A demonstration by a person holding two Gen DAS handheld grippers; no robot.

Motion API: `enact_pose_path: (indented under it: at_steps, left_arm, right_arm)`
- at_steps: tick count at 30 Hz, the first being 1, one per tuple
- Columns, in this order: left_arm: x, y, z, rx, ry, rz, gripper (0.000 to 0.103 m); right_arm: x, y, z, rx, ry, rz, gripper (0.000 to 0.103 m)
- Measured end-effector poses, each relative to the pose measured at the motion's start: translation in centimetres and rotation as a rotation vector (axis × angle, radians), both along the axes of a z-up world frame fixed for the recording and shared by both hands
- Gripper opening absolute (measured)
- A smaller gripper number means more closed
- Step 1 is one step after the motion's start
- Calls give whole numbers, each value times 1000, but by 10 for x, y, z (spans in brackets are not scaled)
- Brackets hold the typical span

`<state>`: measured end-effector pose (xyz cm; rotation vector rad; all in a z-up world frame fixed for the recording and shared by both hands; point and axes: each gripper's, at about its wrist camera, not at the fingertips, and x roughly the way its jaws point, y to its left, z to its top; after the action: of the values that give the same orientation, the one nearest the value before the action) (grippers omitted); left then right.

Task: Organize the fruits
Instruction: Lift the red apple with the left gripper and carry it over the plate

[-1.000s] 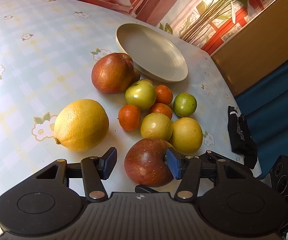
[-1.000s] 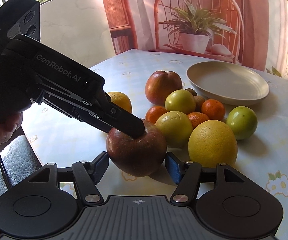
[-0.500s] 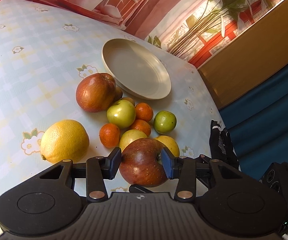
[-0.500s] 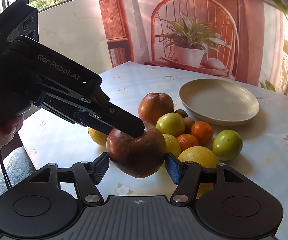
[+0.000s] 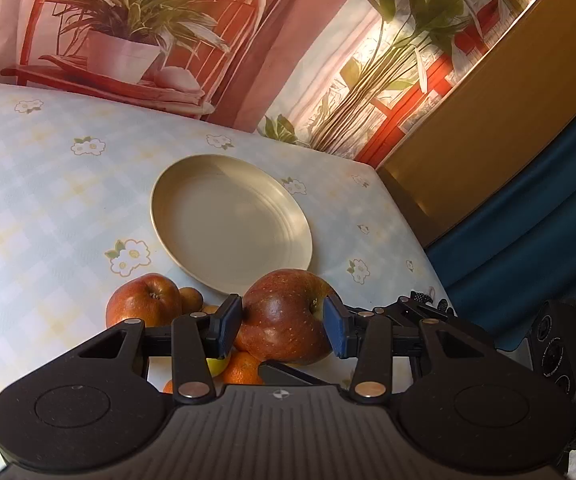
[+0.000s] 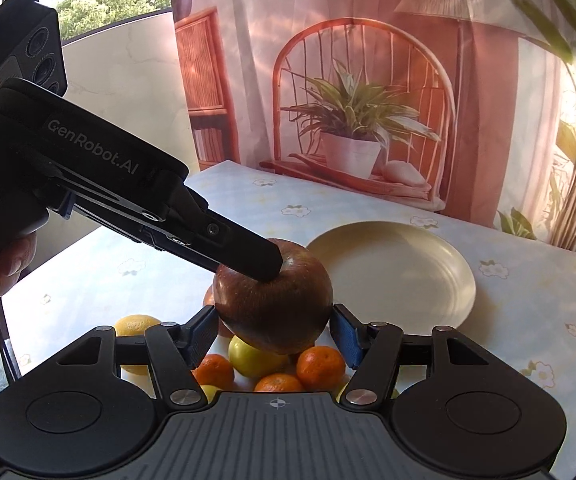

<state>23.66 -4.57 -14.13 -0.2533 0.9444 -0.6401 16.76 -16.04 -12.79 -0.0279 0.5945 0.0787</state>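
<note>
Left wrist view: my left gripper (image 5: 283, 326) pinches the apple (image 5: 285, 316), lifted above the fruit pile; the plate (image 5: 191, 248) lies ahead, slightly left. Right wrist view: my right gripper (image 6: 273, 336), jaws spread, brackets the same apple (image 6: 273, 308) without clamping, and alone shows lemon (image 6: 135, 326) and mandarins (image 6: 320, 366) beneath.

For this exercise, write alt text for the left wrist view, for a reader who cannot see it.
The left gripper clamps a red apple above the fruit pile, facing an empty beige plate on a floral tablecloth. Another red apple sits lower left.
</note>
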Motion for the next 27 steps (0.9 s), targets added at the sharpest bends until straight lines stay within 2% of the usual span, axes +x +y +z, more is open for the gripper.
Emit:
enact_pose_path:
  at_steps: [12,19,27]
  left_arm:
    - [69,-29,-12,32,35,-24,46]
    - [118,-49,-28,39,55,-28,47]
    - [155,-65,-43,59,74,-22,47]
  right_arm:
    - [63,-59,-10,-8,39,-12,58]
    - [99,-91,-26,-42,46,-18,57]
    - [133,-117,-45,-77,45,-13,57]
